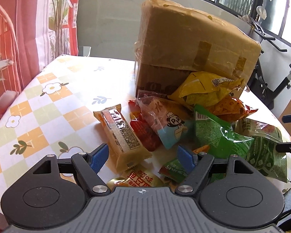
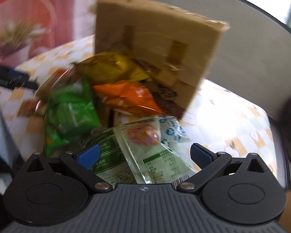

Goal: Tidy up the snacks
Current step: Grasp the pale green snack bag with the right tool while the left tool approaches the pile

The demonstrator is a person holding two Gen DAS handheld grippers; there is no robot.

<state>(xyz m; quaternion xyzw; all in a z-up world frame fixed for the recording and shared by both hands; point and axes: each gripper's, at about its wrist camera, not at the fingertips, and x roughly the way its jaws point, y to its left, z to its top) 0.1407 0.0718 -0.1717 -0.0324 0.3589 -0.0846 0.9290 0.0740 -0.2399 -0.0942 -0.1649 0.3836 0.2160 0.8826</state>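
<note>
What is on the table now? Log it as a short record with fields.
surface: table under a checked flower-print cloth
box: cardboard box, taped, standing behind the snacks
snacks: loose pile of packets in front of the box
set apart: pale yellow bar packet, left of the pile
left gripper: open, holds nothing
right gripper: open, over a pale green packet
</note>
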